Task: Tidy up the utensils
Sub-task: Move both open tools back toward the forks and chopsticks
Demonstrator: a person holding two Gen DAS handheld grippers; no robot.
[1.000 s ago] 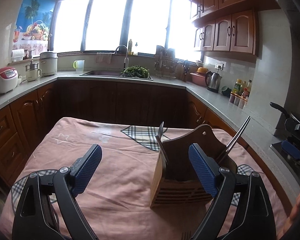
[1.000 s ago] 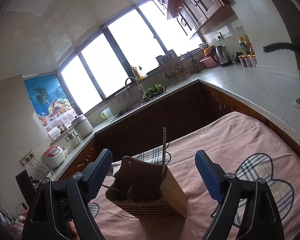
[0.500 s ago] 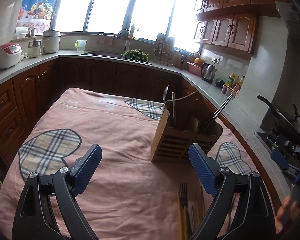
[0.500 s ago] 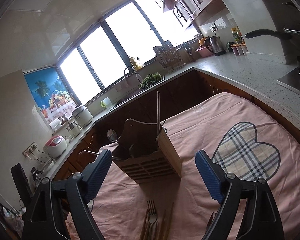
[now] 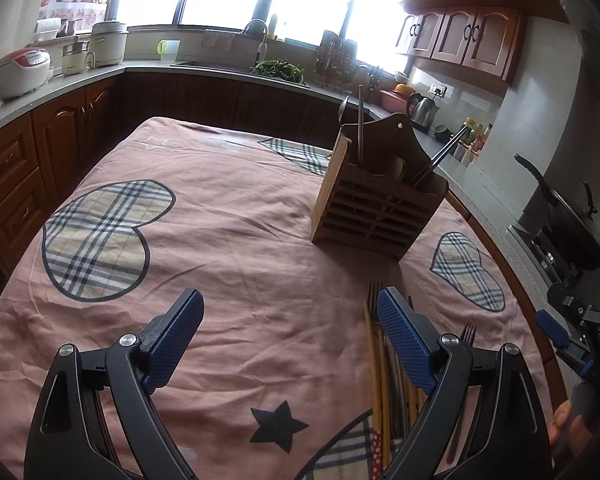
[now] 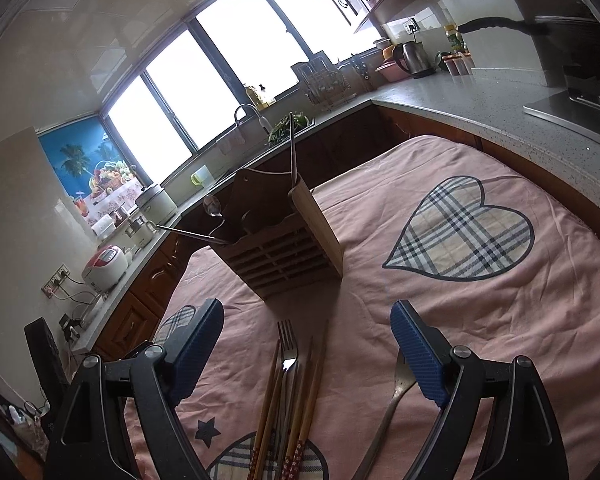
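A wooden slatted utensil holder [image 5: 374,208] stands on the pink tablecloth [image 5: 228,224], with a spoon and chopsticks sticking out of it; it also shows in the right wrist view [image 6: 288,248]. A loose pile of wooden chopsticks [image 6: 296,396] and a fork [image 6: 287,344] lies on the cloth nearer me, with a second fork [image 6: 392,404] to its right. The pile also shows in the left wrist view [image 5: 380,376]. My left gripper [image 5: 290,332] is open and empty, left of the pile. My right gripper [image 6: 306,340] is open and empty, above the pile.
Kitchen counters wrap around the table, with a sink [image 5: 236,66], rice cookers [image 5: 20,72], a kettle [image 5: 422,110] and a black pan on the stove [image 5: 572,224]. The table's right edge [image 5: 500,264] runs close to the counter.
Both grippers have pulled back and tilted down from the holder, so the loose chopsticks and forks on the cloth have come into view. Both stay open and empty.
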